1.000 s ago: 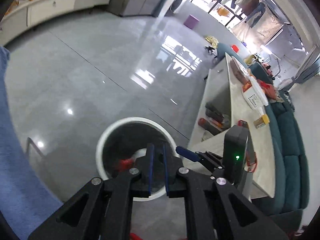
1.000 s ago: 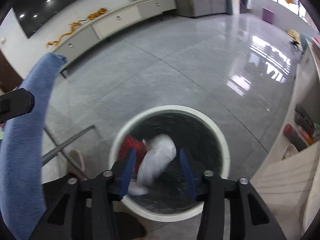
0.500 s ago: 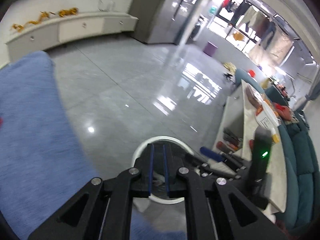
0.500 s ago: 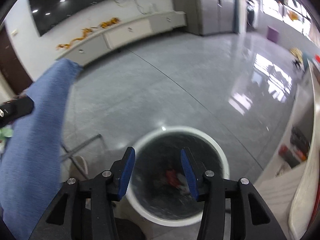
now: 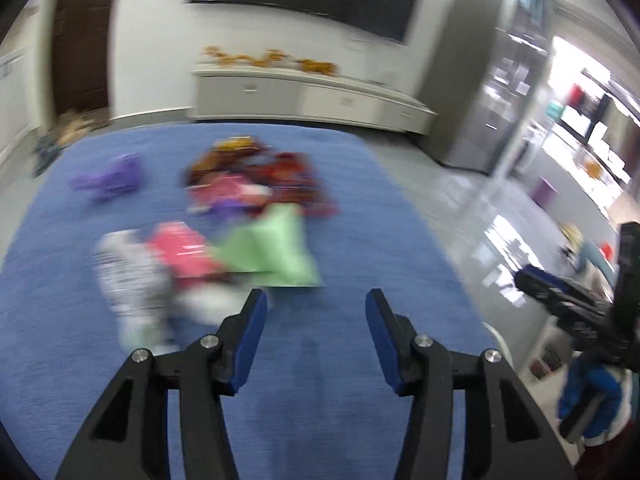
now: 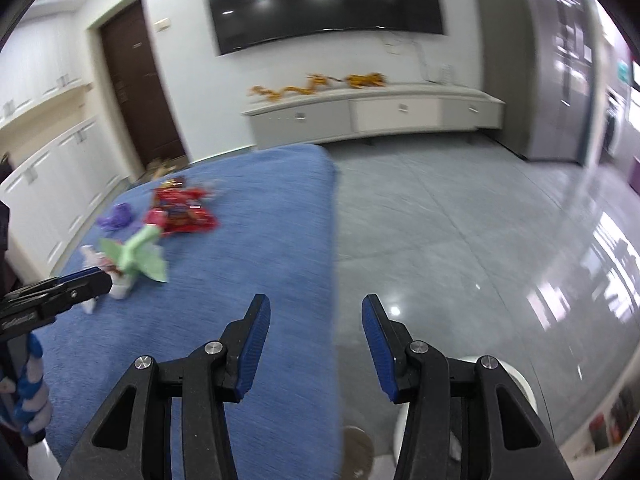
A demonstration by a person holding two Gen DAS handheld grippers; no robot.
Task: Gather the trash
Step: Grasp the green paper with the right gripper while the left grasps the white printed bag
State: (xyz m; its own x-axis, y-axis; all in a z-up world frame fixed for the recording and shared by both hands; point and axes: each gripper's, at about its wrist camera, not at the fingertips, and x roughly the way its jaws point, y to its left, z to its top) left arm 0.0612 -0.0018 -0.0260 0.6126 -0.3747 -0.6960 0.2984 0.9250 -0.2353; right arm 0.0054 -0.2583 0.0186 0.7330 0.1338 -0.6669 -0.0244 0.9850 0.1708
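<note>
Blue cloth point(image 5: 360, 208) carries the blurred trash point(image 5: 224, 224), wrappers heaped ahead of the left gripper point(image 5: 316, 320), whose jaws gape wide and empty, as do the right gripper's point(image 6: 316, 328) over the cloth's edge beside the floor point(image 6: 460, 220).

Blue-covered table point(image 5: 360, 208) bears scattered wrappers point(image 5: 256, 188).

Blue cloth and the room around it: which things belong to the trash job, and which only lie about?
For the job: green wrapper, red wrappers, purple wrapper, white bin.
Only lying about: television, white cabinet, brown door.
</note>
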